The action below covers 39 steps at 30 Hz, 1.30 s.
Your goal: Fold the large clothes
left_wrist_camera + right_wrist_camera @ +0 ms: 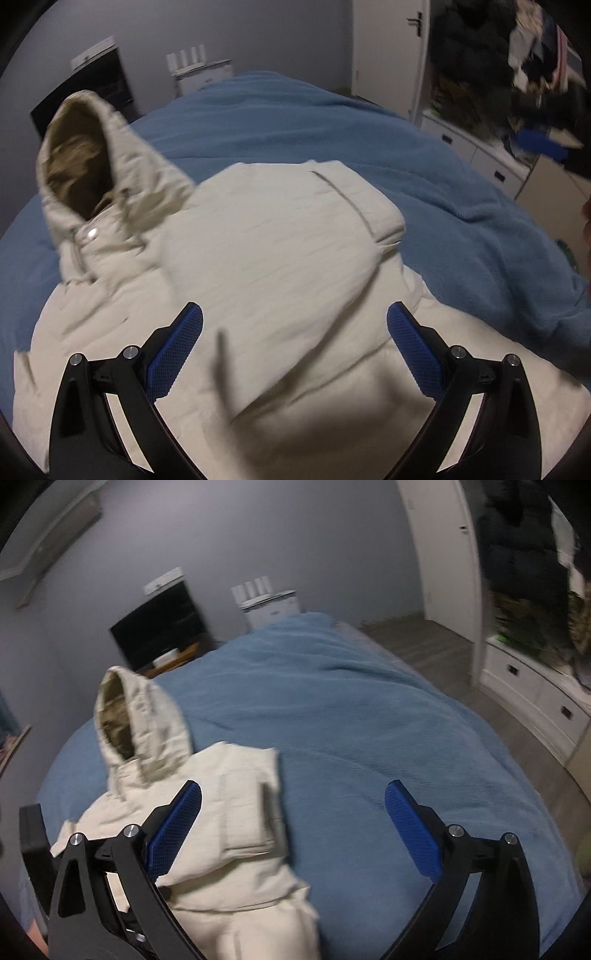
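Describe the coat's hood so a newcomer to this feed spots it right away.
Start at the blue blanket covering the bed, then find the cream padded coat lying on its near left part. The hood stands up at the coat's far end, toward the dark screen; it alone shows a brownish furry lining inside its opening.

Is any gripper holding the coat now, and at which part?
Nothing is held. The left gripper is open above the coat, and the right gripper is open too, with only the blanket between its fingers.

Coat hem point(295, 443) below frame edge
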### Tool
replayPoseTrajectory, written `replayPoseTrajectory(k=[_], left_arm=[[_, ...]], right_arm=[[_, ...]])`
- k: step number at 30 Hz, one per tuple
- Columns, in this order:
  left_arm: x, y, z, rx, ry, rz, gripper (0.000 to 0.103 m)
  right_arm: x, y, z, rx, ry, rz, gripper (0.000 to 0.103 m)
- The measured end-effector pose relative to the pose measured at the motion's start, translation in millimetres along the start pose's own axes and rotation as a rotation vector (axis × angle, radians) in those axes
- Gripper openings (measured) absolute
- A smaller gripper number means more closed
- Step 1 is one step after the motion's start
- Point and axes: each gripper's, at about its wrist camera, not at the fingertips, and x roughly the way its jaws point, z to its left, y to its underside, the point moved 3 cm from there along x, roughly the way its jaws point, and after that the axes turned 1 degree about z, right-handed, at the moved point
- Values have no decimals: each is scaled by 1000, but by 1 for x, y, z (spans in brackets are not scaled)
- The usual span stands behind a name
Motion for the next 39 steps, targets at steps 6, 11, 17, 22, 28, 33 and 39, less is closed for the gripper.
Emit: replayPoseTrajectory(k=[6,11,17,22,28,33,39], left_arm=[[37,-6,-35,145,-73,21,79],[60,2,-46,276,-199,77,45],[30,-5,-11,173,-148,13,6],[-26,-6,41,12,-121,-57,6],[-93,18,120,-157,-136,-134,5],[-107,53,176,-294,-177,-141,5],[-52,116,215,-468,-149,23,5]], right_arm=[[14,1,-26,117,-27,-1,95],[26,7,-24,143,-79,46,95],[33,16,-10,102,-110,84,95],[34,22,11,21,-112,92,95],[39,34,34,-61,-106,111,95],[45,49,58,-136,-123,135,95],[56,71,86,-253,-150,165,95]])
